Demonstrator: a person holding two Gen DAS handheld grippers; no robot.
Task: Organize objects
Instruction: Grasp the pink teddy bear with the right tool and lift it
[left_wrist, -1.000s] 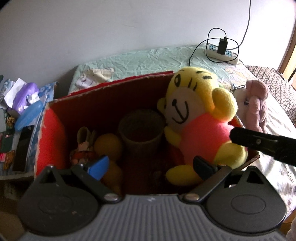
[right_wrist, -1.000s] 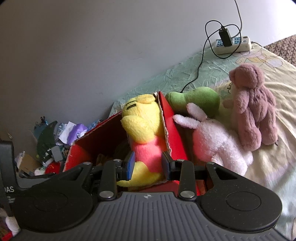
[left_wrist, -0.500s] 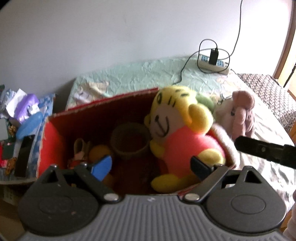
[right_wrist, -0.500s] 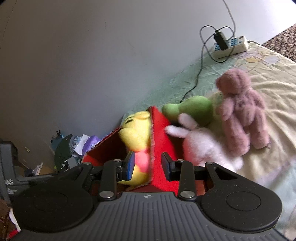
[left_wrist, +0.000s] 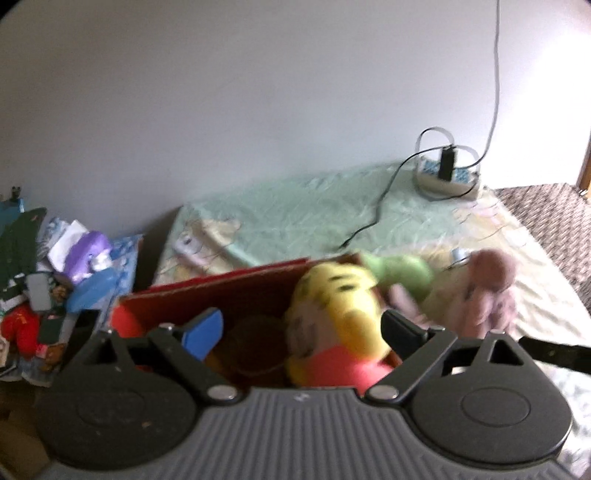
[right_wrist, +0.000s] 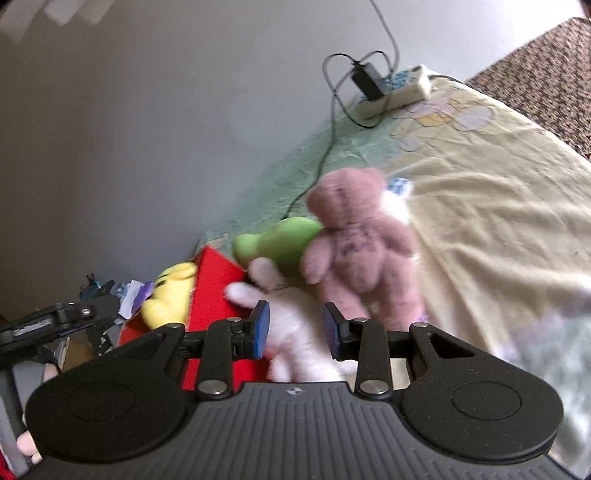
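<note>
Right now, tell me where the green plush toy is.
The green plush toy lies on the bed just outside the red box, seen mid-frame in the right wrist view. It is wedged behind the white plush and beside the pink teddy bear.

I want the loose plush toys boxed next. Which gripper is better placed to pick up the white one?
Probably the right gripper: its part-open jaws already frame the white plush lying outside the red box. The left gripper, jaws wide, faces the yellow plush already inside the box.
</note>
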